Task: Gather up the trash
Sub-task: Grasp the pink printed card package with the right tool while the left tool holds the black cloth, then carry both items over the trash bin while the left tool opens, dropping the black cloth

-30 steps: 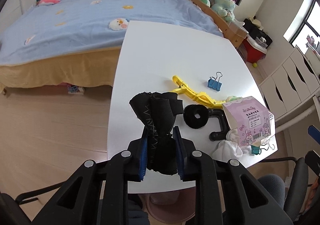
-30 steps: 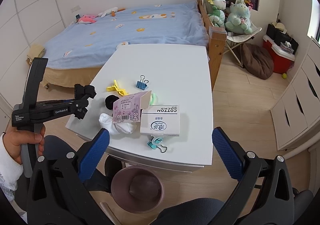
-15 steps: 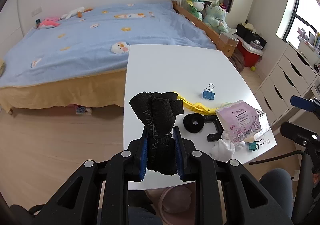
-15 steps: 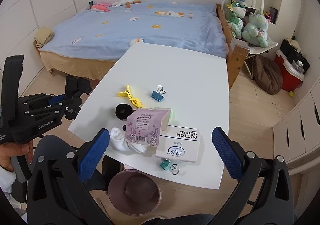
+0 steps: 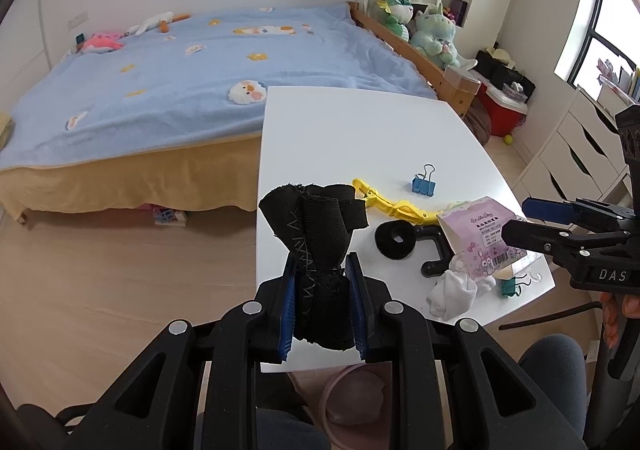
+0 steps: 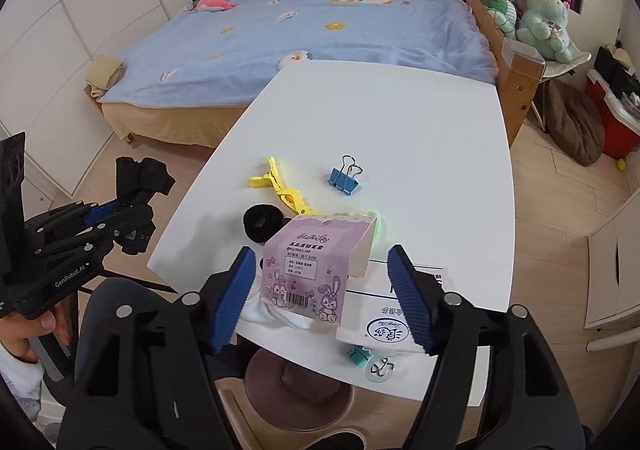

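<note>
Right claw [image 6: 322, 292] closing around purple packet [image 6: 316, 264], nearer table [image 6: 400, 122]

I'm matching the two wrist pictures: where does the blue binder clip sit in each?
Left wrist: blue binder clip right of centre, beyond the yellow hair clip.
Right wrist: blue binder clip at centre, right of the yellow hair clip.
Shared landmark: black scrunchie.

Under the white table [image 6: 420, 138] edge, the pinkish bin [image 6: 298, 394] shows only in part, and the purple packet [image 6: 316, 270] covers much of the white sock [image 6: 276, 314] and cotton-socks box [image 6: 384, 314] beside it.
</note>
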Demonstrator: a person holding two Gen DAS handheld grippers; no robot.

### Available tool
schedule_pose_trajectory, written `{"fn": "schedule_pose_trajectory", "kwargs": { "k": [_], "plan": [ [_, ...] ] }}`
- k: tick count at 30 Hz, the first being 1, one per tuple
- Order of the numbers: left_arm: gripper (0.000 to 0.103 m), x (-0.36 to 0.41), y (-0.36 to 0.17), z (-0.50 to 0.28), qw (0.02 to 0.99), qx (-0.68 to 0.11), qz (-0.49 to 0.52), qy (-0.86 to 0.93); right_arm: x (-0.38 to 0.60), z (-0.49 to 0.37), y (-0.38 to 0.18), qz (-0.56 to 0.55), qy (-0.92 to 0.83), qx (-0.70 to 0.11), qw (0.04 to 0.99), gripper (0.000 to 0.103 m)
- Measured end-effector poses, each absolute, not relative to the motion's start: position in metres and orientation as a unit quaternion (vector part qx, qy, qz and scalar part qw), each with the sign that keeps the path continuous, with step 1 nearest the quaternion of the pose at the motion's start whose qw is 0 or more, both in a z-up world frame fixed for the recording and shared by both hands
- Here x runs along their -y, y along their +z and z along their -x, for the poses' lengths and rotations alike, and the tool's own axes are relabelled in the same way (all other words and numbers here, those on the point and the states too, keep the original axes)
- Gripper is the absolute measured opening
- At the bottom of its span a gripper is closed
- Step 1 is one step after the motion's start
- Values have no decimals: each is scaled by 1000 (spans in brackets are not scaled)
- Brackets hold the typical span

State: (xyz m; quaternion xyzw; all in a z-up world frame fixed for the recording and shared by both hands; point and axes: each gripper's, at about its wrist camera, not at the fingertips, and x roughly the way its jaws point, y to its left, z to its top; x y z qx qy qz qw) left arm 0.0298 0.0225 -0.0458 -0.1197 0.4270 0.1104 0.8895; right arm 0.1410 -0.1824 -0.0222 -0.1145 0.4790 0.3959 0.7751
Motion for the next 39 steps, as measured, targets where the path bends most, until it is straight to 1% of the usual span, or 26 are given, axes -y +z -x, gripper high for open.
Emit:
{"fn": "schedule_pose_trajectory", "kwargs": {
  "k": [3,6,8,12,13,15,18,30,39],
  "plan": [
    [23,-22,-46,-30,889,-428,119,109,182,-143,-26,107,401,-485,770,51],
    [23,-23,-48,-31,888,-429,122,109,183,-145,-29,100,401,-492,766,46],
    [23,-23,-49,-30,888,-429,123,109,183,-145,-30,98,402,-495,764,45],
    [23,-23,-50,-31,887,-431,123,109,183,-146,-32,94,405,-497,762,33],
    [23,-23,-50,-32,887,-432,124,109,183,-146,-32,92,407,-497,761,31],
    [23,-23,-51,-32,886,-432,124,110,183,-146,-31,91,409,-497,760,22],
    [23,-23,-51,-32,886,-432,124,109,183,-146,-32,84,413,-497,759,14],
    [23,-19,-46,-32,892,-425,117,103,183,-138,-10,65,435,-473,763,1],
    [23,-10,-32,-27,902,-410,104,89,191,-130,15,57,441,-447,776,0]
  ]
}}
